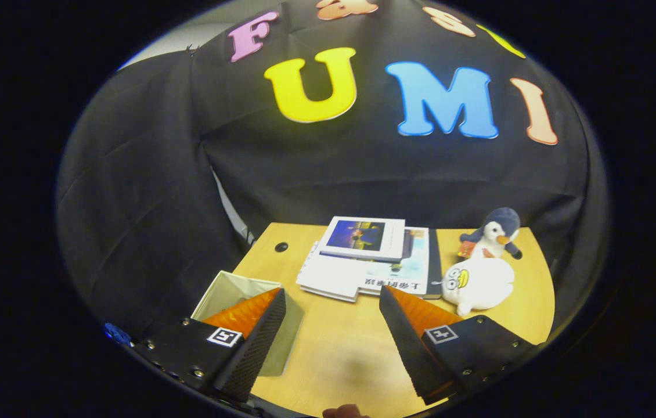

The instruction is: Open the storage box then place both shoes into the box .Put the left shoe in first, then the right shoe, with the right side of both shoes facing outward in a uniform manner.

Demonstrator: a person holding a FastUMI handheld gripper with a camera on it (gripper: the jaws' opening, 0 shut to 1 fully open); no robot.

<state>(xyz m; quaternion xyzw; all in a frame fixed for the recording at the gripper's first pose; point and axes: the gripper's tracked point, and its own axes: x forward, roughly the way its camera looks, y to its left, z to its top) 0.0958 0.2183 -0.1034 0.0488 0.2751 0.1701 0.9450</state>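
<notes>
My gripper [332,296] hangs open above a wooden table [339,348], with a wide gap and nothing between its fingers. A pale fabric storage box [229,288] stands on the table's left side, partly behind the left finger [258,331]. Its top is open and the inside looks bare as far as I can see. The right finger [409,331] is over bare wood, just in front of a stack of books.
A stack of books and magazines [370,258] lies beyond the fingers at the table's back. To its right sit a white plush toy [477,283] and a penguin plush [496,234]. The black cloth wall rises behind the table. Bare wood lies between the fingers.
</notes>
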